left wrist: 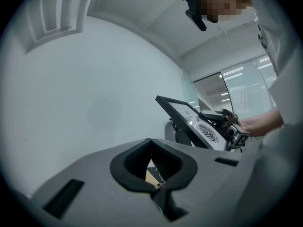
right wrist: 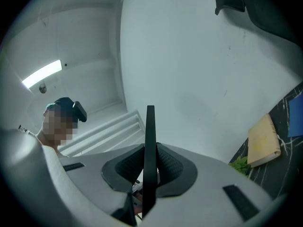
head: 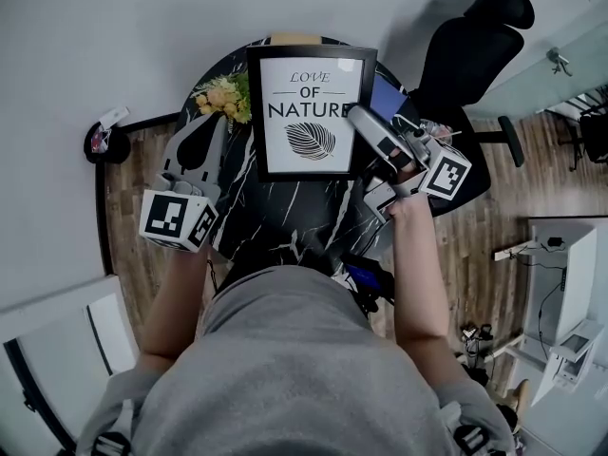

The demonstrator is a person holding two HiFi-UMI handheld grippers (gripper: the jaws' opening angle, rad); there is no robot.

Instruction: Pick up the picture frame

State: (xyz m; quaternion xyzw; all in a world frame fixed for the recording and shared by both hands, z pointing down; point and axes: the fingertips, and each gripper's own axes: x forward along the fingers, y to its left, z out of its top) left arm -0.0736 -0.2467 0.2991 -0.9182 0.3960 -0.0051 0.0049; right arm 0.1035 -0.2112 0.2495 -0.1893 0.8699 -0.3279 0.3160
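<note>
Pinching the picture frame (head: 309, 112) by its right side, the right gripper (head: 366, 122) is seen above the right half of the round black marble table (head: 275, 221). In the right gripper view the frame's thin black border is caught edge-on between the ribbed pads (right wrist: 170, 167), and both jaws are pressed against it. The frame is turned face up towards the head view, so its white sheet with the words "LOVE OF NATURE" and a leaf drawing can be read, and the far middle of the table is covered by it. In the left gripper view the frame is shown slanted, its upper edge raised high; its lower edge is hidden there, so contact with the table cannot be told. The left gripper (head: 204, 133) is held at the table's left edge, beside the frame and apart from it. Its jaws are pressed together, with nothing between them. A bunch of yellow flowers (head: 223, 96) is found at the table's far left edge, partly covered by the frame's upper left corner. A tan book (head: 294, 38) lies at the far edge, and a blue flat item (head: 387, 98) lies near the right edge behind the frame. A black office chair (head: 470, 55) stands beyond the table's right side.
</note>
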